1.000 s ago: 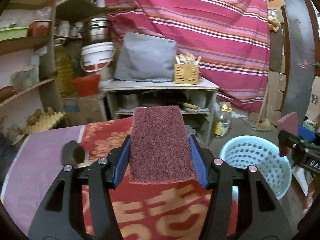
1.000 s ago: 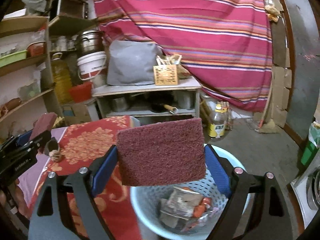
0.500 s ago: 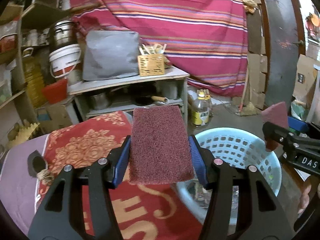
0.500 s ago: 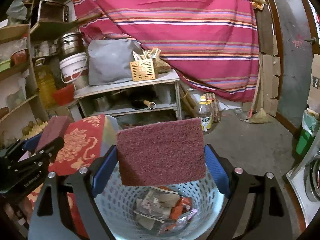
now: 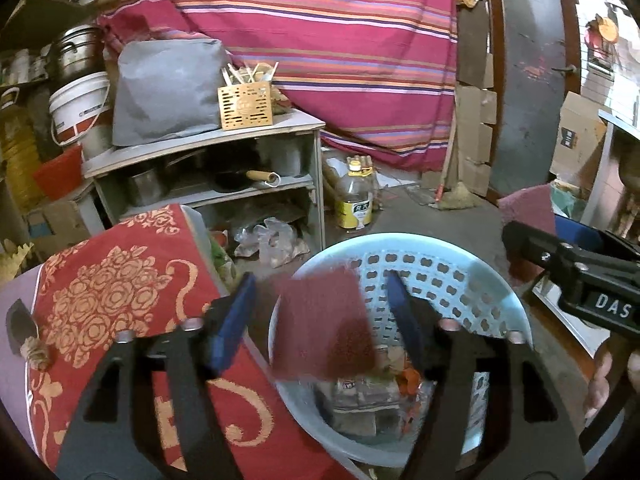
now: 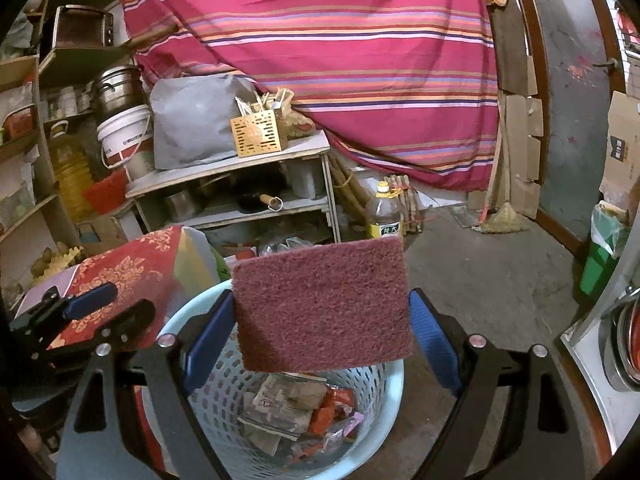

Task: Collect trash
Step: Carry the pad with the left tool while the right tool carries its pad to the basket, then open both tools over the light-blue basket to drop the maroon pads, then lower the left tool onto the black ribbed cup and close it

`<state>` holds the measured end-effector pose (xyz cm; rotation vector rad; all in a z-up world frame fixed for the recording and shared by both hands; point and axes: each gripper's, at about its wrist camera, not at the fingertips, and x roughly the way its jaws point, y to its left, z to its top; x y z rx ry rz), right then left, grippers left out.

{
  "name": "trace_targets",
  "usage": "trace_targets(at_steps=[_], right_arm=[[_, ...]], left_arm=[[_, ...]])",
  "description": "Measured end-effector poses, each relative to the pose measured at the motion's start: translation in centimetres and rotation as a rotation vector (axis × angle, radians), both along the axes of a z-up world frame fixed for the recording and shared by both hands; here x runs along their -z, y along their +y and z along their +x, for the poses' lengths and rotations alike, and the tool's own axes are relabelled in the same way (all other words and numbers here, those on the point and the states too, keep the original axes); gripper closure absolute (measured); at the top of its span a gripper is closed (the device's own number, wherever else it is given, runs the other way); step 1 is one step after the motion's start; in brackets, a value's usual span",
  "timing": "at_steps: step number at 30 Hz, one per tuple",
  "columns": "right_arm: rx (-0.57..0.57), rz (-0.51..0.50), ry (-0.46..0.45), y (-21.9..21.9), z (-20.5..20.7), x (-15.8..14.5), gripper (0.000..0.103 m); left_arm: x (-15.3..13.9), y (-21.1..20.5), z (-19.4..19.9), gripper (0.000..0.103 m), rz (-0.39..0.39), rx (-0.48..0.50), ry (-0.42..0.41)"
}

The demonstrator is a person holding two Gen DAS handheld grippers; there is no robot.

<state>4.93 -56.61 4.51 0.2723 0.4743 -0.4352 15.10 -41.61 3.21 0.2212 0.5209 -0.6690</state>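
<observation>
My left gripper (image 5: 320, 316) is open above the light blue basket (image 5: 472, 276). A maroon scouring pad (image 5: 324, 320) is blurred between its spread blue fingers, loose and dropping toward the basket. My right gripper (image 6: 320, 328) is shut on a second maroon scouring pad (image 6: 324, 304) and holds it above the same basket (image 6: 200, 400), which holds wrappers and scraps (image 6: 300, 412). The right gripper shows at the right edge of the left wrist view (image 5: 568, 268); the left gripper shows at the left of the right wrist view (image 6: 84, 320).
A table with a red floral cloth (image 5: 120, 300) stands left of the basket. On it lie a dark scrap and a twine ball (image 5: 34, 354). A grey shelf unit (image 5: 200, 176) stands behind, an oil bottle (image 5: 354, 200) on the floor beside it.
My left gripper has moved right over the basket and opened; its pad has left the fingers and is falling. My right gripper still holds its pad over the basket.
</observation>
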Motion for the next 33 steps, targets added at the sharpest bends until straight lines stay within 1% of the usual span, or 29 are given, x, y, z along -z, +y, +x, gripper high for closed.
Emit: trace_targets(at_steps=[1, 2, 6, 8, 10, 14, 17, 20, 22, 27, 31, 33], right_arm=[[-0.001, 0.0, 0.0, 0.0, 0.0, 0.0, 0.018], [-0.002, 0.0, 0.002, 0.0, 0.0, 0.0, 0.018], [-0.01, -0.002, 0.007, 0.3, 0.2, 0.2, 0.018], [-0.013, -0.003, 0.012, 0.7, 0.5, 0.2, 0.018], [-0.019, -0.002, 0.018, 1.0, 0.8, 0.4, 0.018], [-0.024, -0.005, 0.027, 1.8, 1.7, 0.6, 0.018], [-0.025, -0.003, 0.045, 2.3, 2.5, 1.0, 0.017], [-0.014, -0.03, 0.065, 3.2, 3.4, 1.1, 0.009], [-0.009, -0.05, 0.072, 4.0, 3.9, 1.1, 0.009], [-0.028, -0.05, 0.072, 6.0, 5.0, 0.8, 0.009], [-0.059, -0.058, 0.083, 8.3, 6.5, 0.9, 0.009], [-0.077, -0.056, 0.092, 9.4, 7.3, 1.1, 0.009]], left_arm=[[-0.1, 0.1, 0.0, 0.024, -0.003, -0.001, -0.004], [-0.3, 0.3, -0.1, 0.022, -0.01, -0.001, -0.009], [-1.4, 1.7, 0.0, 0.02, -0.014, -0.032, -0.031], [-2.0, 3.2, 0.3, 0.014, -0.027, -0.067, -0.038], [-2.7, 5.1, 0.7, 0.012, -0.039, -0.104, -0.046], [-3.4, 8.8, 1.7, 0.006, -0.039, -0.18, -0.061], [-3.9, 12.0, 2.7, 0.006, -0.026, -0.238, -0.074], [-4.2, 15.7, 4.1, 0.006, -0.018, -0.312, -0.076], [-4.2, 17.7, 5.0, 0.006, -0.02, -0.35, -0.067], [-3.9, 23.9, 8.2, 0.006, -0.001, -0.479, -0.063], [-3.2, 28.1, 11.4, 0.006, 0.039, -0.541, -0.035], [-2.6, 30.0, 12.8, 0.006, 0.045, -0.563, -0.018]])
